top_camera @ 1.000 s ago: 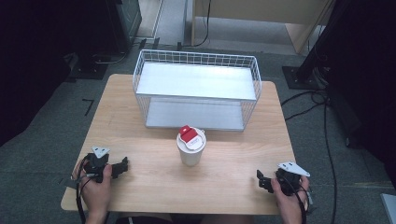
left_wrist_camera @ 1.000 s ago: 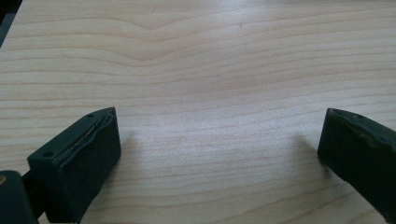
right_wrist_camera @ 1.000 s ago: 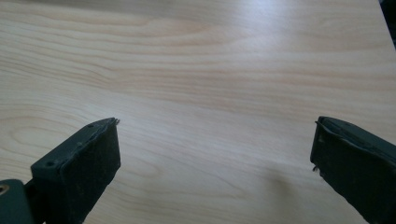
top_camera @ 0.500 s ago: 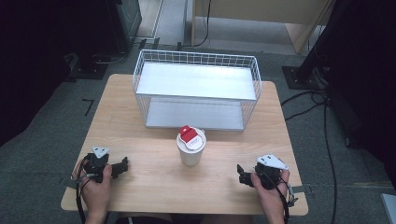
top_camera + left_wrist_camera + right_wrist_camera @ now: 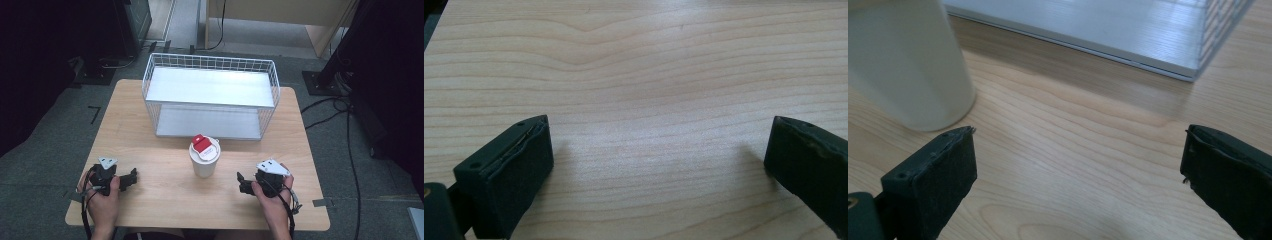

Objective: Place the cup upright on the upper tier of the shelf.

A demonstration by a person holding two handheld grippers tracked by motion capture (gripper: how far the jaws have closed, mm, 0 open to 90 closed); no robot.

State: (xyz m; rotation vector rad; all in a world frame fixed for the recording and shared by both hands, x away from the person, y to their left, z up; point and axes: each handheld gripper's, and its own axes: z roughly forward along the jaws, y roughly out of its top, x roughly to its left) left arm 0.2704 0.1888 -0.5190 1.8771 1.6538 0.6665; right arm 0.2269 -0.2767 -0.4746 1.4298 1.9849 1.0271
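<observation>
The white cup (image 5: 205, 159) stands upright at the middle of the worktop (image 5: 165, 200), a white lid with a red tab (image 5: 200, 144) on top, just in front of the wire basket (image 5: 210, 95) at the far side. To its right, near but not touching, the right gripper (image 5: 242, 182) sits low over the wood, jaws spread wide and holding nothing; in the right gripper view the cup's wall (image 5: 908, 65) looms beyond the left jaw. Over at the near left, well apart from the cup, the left gripper (image 5: 131, 176) rests on bare wood, jaws wide open, empty too.
</observation>
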